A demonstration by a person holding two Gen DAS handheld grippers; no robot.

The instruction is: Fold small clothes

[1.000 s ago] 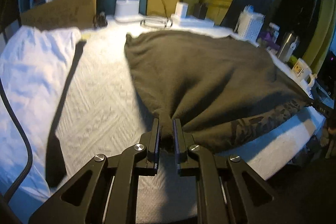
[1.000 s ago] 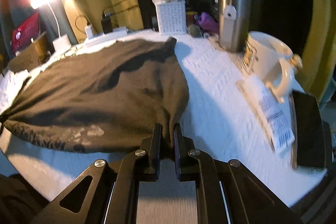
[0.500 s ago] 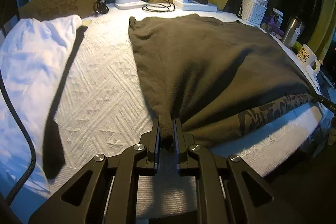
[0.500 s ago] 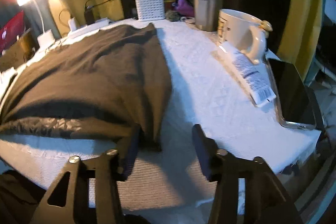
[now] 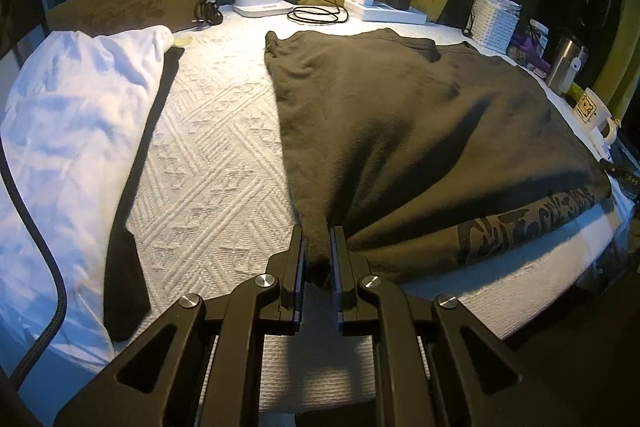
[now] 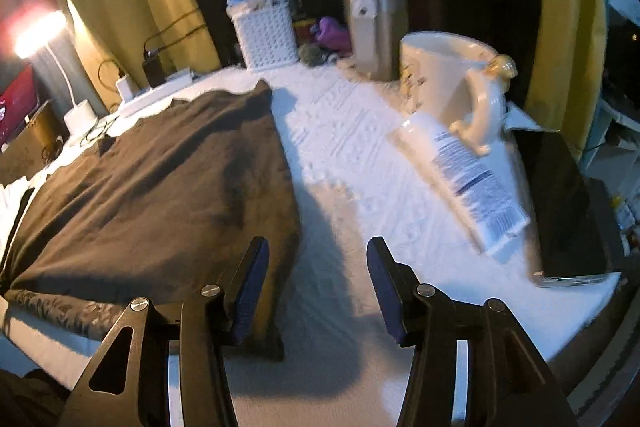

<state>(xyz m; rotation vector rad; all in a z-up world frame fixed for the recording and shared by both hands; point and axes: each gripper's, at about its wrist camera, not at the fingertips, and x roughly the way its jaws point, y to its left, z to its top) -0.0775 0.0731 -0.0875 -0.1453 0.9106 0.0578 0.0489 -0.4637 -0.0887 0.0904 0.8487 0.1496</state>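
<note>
A: While my left claw [image 5: 317, 255] pinches the near corner of the dark shirt [image 5: 420, 131], it lies flat on the white-covered counter [image 5: 208, 163].
B: Right claw [image 6: 318, 279]?
A: I've just released it; jaws apart, shirt edge beside its left finger.

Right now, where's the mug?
Right wrist view, upper right: the mug stands on the white cover, right of the steel tumbler, its handle over a white tube.

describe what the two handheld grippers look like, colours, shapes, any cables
Both are matte black linkage frames with triangular cut-outs and silver pivot screws. The left gripper and right gripper have flat fingers faced with blue pads. A braided black cable runs beside the left one.
</note>
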